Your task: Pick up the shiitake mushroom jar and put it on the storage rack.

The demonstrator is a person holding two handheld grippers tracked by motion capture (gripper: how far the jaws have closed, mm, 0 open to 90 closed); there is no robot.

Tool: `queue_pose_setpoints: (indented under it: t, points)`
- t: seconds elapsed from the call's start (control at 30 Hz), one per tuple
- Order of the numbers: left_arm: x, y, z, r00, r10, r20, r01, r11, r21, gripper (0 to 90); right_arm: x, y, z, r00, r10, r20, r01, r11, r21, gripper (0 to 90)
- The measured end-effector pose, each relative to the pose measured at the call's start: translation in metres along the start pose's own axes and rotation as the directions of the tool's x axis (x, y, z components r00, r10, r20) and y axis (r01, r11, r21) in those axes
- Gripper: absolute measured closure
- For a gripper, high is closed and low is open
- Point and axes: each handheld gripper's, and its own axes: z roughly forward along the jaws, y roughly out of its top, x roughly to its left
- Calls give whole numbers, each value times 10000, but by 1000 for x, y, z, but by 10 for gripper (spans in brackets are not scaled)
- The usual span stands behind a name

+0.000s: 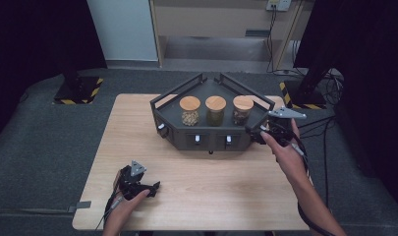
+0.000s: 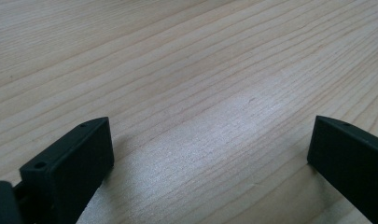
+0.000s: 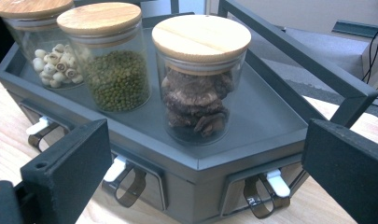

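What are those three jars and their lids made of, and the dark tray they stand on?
The jars look like clear glass: their contents show through and the walls glint. The lids look like pale wood or bamboo, with visible grain. The tray seems to be matte dark grey painted metal or plastic; which one is hard to tell.

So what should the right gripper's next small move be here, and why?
Probably ease forward and up toward the jar of dark dried pieces. The right gripper has open jaws, faces that jar, the nearest of three on the grey tray, and is not yet around it. The left gripper sits open over the table.
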Motion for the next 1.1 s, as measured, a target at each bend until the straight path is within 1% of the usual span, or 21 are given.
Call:
queue_pose_setpoints:
  t: [0.47, 0.67, 0.83, 1.1]
  points:
    - [0, 0, 0, 10000, -14, -15, 14, 10000, 4, 0, 4, -12, -8, 9999, -67, -130, 68, 9999, 93, 20]
    - [-1, 0, 0, 10000, -19, -22, 19, 10000, 6, 0, 5, -18, -11, 9998, -79, -187, 83, 9997, 211, 21]
    - [-1, 0, 0, 10000, -31, -29, 31, 10000, 3, 0, 5, -25, -11, 9996, 28, -267, -21, 9997, 242, 20]
    - [-1, 0, 0, 10000, -43, -39, 43, 10000, 1, 0, 6, -34, -11, 9994, 46, -335, -34, 9993, 383, 20]
